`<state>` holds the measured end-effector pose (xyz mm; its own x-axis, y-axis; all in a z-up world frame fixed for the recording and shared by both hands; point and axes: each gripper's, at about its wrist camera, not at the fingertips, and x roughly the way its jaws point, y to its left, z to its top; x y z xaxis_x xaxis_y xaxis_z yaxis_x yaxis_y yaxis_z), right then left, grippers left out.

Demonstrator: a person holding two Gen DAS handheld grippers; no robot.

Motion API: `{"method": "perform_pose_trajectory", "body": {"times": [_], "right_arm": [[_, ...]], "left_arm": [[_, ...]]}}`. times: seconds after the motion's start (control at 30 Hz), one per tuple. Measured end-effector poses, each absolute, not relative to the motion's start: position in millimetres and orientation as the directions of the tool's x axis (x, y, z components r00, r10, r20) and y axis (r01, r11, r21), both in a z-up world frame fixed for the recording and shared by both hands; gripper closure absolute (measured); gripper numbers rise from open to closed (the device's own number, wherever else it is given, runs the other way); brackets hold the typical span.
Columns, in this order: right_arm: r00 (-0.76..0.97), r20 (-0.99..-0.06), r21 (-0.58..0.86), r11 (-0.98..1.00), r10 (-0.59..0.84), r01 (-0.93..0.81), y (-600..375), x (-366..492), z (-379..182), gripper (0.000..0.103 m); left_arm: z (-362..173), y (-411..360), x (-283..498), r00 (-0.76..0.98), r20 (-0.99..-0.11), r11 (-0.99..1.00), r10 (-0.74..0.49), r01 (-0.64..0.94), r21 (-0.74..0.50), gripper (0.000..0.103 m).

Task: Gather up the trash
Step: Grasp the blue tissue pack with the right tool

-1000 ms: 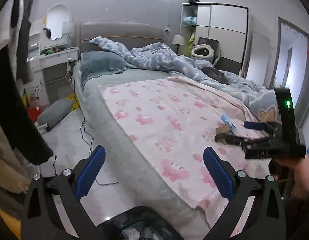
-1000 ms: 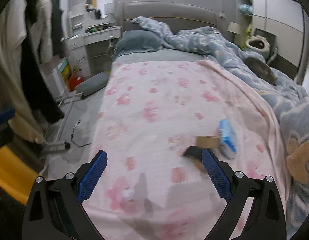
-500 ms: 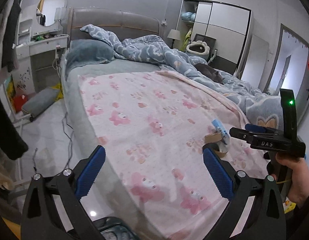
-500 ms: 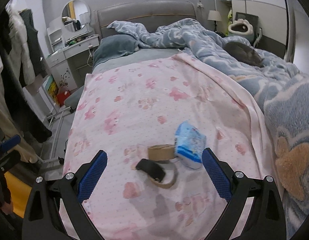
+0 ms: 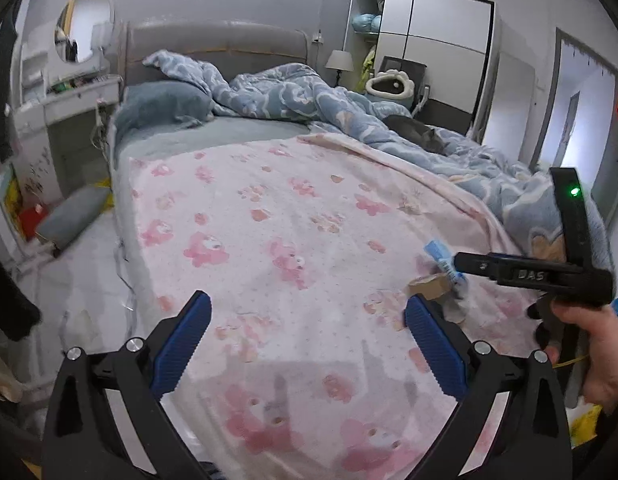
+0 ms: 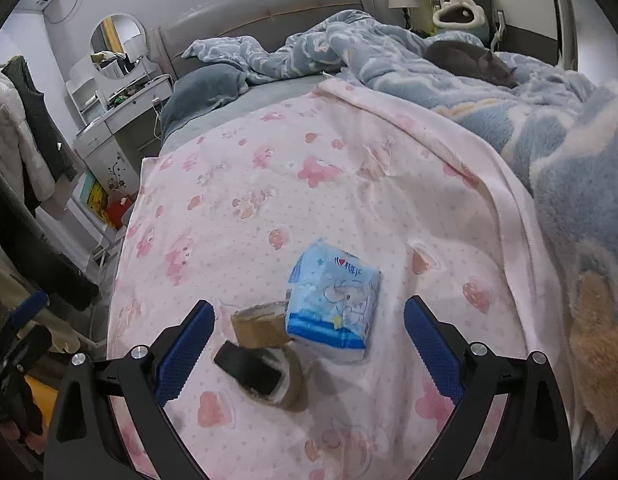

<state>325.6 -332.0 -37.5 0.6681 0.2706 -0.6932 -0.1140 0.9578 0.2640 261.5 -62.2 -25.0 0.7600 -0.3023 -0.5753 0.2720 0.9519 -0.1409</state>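
Note:
On the pink blanket (image 6: 349, 184) lies a light blue tissue pack (image 6: 333, 304). A brown tape roll (image 6: 261, 324) leans against its left side. A second brown ring (image 6: 287, 390) with a black piece (image 6: 247, 366) on it lies just in front. My right gripper (image 6: 309, 344) is open, and these items sit between and just ahead of its fingers without touching them. My left gripper (image 5: 309, 340) hovers open over the blanket with nothing in it. In the left wrist view, the tissue pack (image 5: 441, 256) and tape roll (image 5: 427, 286) are at the right, under the hand-held right gripper body (image 5: 529, 276).
A grey cat (image 6: 469, 62) sleeps on the blue quilt (image 6: 569, 152) at the far right of the bed. A grey pillow (image 5: 165, 104) lies by the headboard. A dressing table (image 5: 69, 112) and hanging clothes (image 6: 29, 152) stand left of the bed, with bare floor (image 5: 81, 272) between.
Both grippers moved forward over the bed. The right one closed in on the tissue pack and tape rolls, which now sit between its fingers. The left swung up from the floor.

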Motion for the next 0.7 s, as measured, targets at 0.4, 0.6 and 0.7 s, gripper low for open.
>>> {"method": "perform_pose_trajectory", "body": {"times": [0.4,0.6,0.7], "right_arm": [[0.623,-0.715,0.376,0.926,0.319,-0.042,-348.4,363.4,-60.1,0.010],[0.576,-0.734,0.448,0.894,0.360,0.012,-367.2,372.9,-81.9,0.014],[0.571,-0.721,0.480,0.877,0.391,0.006,-371.3,373.7,-84.7,0.014]], "left_arm": [[-47.7,-84.0,298.7,0.689,-0.623,0.928,-0.371,0.304,-0.217,0.004],[-55.5,-101.9,308.8,0.648,-0.630,0.902,-0.428,0.351,-0.252,0.004],[-55.5,-113.5,311.5,0.630,-0.624,0.885,-0.461,0.375,-0.275,0.004]]}}
